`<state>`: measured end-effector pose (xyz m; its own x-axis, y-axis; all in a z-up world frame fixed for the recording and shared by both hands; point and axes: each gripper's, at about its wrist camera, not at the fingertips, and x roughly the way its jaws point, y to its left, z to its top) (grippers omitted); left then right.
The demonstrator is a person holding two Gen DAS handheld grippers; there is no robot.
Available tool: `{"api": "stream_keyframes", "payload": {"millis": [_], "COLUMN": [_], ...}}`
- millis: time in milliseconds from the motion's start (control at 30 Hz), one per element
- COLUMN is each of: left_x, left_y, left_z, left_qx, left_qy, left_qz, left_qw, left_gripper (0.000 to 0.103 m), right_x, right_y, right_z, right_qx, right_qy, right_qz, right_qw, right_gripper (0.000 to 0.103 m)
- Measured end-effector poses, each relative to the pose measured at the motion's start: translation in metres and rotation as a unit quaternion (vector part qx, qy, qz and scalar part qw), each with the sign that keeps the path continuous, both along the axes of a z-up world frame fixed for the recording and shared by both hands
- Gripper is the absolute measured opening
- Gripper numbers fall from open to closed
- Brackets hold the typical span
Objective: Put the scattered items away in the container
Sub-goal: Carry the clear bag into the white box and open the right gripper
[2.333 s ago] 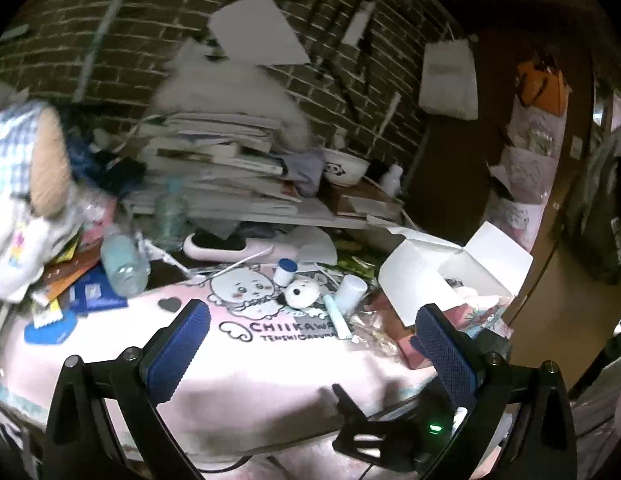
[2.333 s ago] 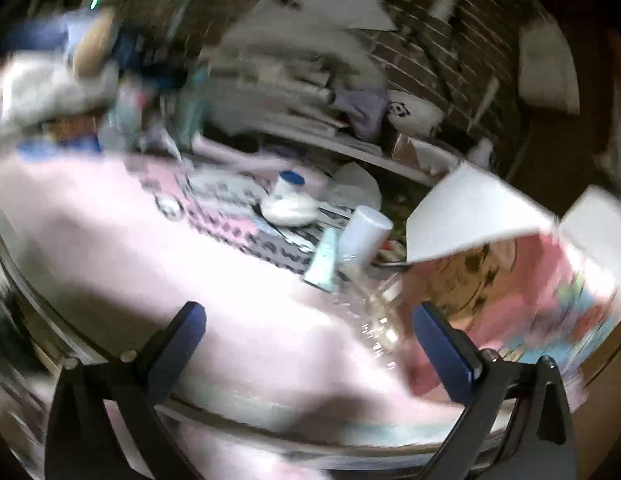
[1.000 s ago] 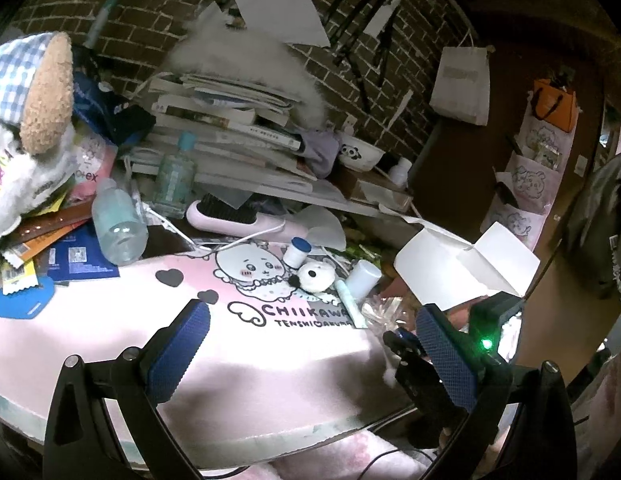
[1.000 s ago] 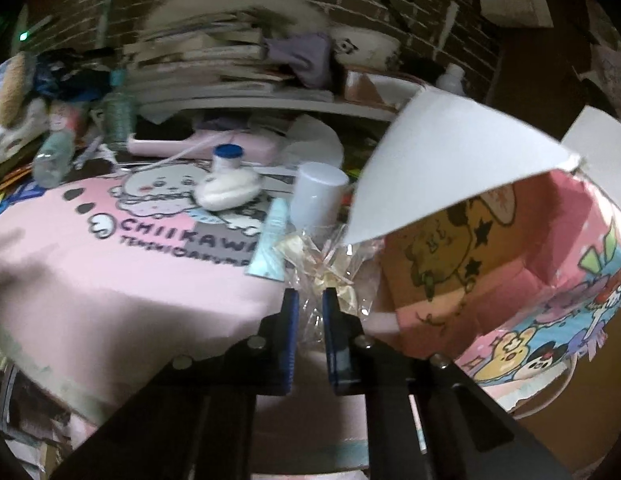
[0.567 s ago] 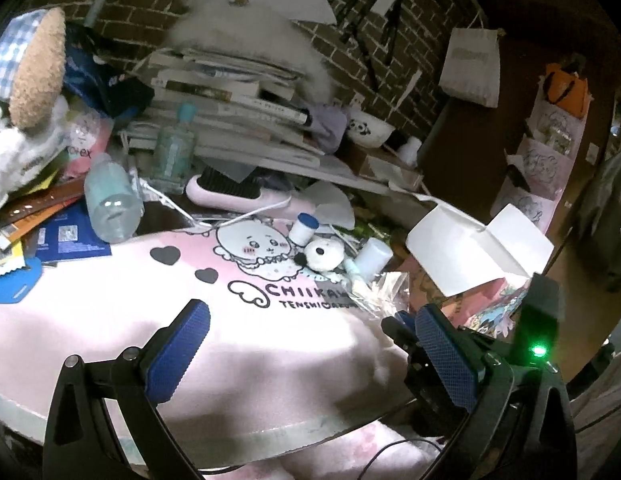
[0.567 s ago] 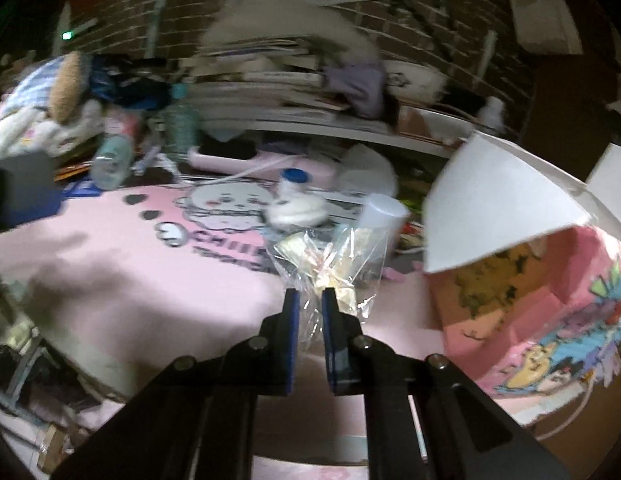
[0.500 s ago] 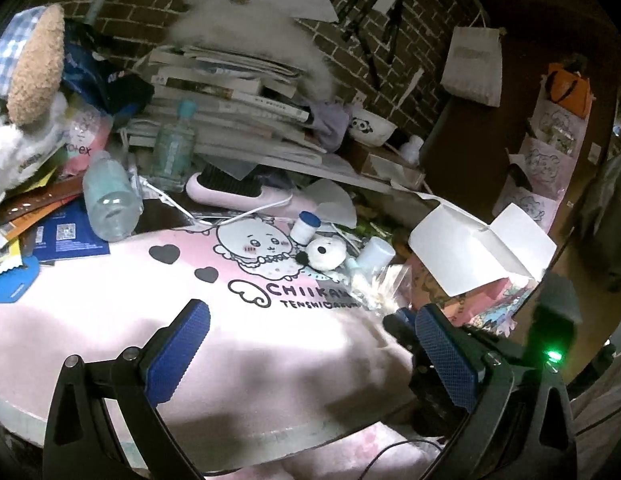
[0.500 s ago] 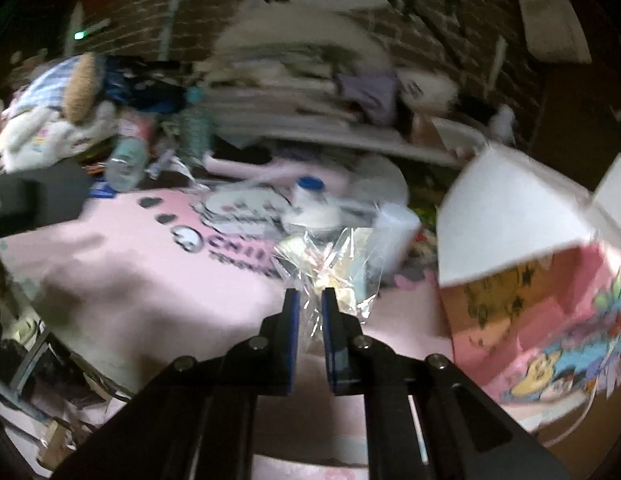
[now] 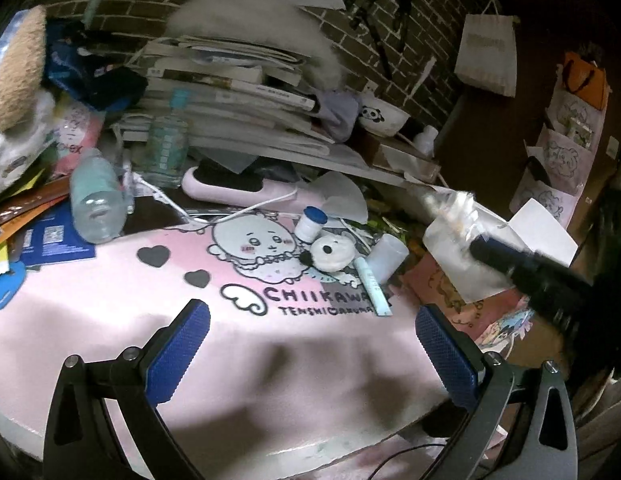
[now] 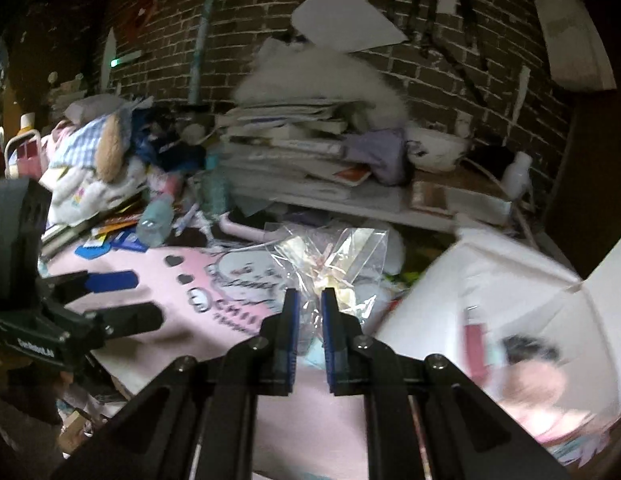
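A cluttered home desk against a dark brick wall (image 9: 390, 20). Stacked books (image 9: 230, 92), a plush toy (image 9: 18, 64), a panda-print bowl (image 9: 380, 118) and a pink cartoon desk mat (image 9: 190, 320) mark it as someone's private room.

The room around me is dim, corners black from the fisheye. Light falls brightest on the pink surface (image 9: 110, 320), where soft shadows pool before my jaws. My right view smears with motion blur toward its lower right; brick lines bow outward.

Tube (image 9: 372, 288) on mat (image 9: 110, 320), left of box (image 9: 490, 304).
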<state>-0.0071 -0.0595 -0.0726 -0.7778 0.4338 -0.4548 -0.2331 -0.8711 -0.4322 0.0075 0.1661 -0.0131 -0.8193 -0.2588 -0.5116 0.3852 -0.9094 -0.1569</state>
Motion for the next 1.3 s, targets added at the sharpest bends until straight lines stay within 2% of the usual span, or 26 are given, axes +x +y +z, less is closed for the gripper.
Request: {"api": "stream_keyframes", "payload": {"millis": [133,333,533,633,767,933,1100,1300], "left_x": [-0.005,-0.015,-0.019,-0.019,-0.020,-0.021,-0.020,-0.021], "left_y": [0.009,0.021,0.033,0.038,0.042,0.045,0.046,0.044], "left_z": [0.002,0.005,0.009,0.010,0.010,0.009,0.007,0.006], "left_qx": [-0.005,-0.004,-0.011,-0.015,-0.020,-0.022,-0.022,-0.024], "left_qy": [0.003,0.003,0.005,0.005,0.003,-0.001,-0.003,-0.006], "left_qz": [-0.004,-0.013,-0.030,-0.033,-0.035,-0.038,-0.041,-0.035], "left_qw": [1.0000,0.9999,0.9995,0.9993,0.9992,0.9990,0.9989,0.9991], "left_gripper": [0.103,0.103,0.103,0.103,0.103,0.103,0.103,0.103], "right_x": [-0.011,-0.007,-0.001,-0.011,-0.029,-0.047,-0.065,-0.074], "right_y": [0.039,0.081,0.104,0.110,0.117,0.115,0.114,0.111], "right_z": [0.025,0.069,0.092,0.091,0.077,0.054,0.039,0.035], "right_qx": [-0.009,-0.070,-0.048,-0.024,0.006,0.084,0.117,0.130], "right_qy": [-0.017,-0.038,-0.012,-0.031,-0.085,-0.130,-0.184,-0.212], "right_qz": [-0.009,0.028,-0.008,-0.030,-0.047,-0.079,-0.093,-0.101], "right_qw": [1.000,0.996,0.999,0.999,0.995,0.985,0.971,0.963], "right_gripper": [0.008,0.009,0.009,0.009,0.009,0.009,0.009,0.009]}}
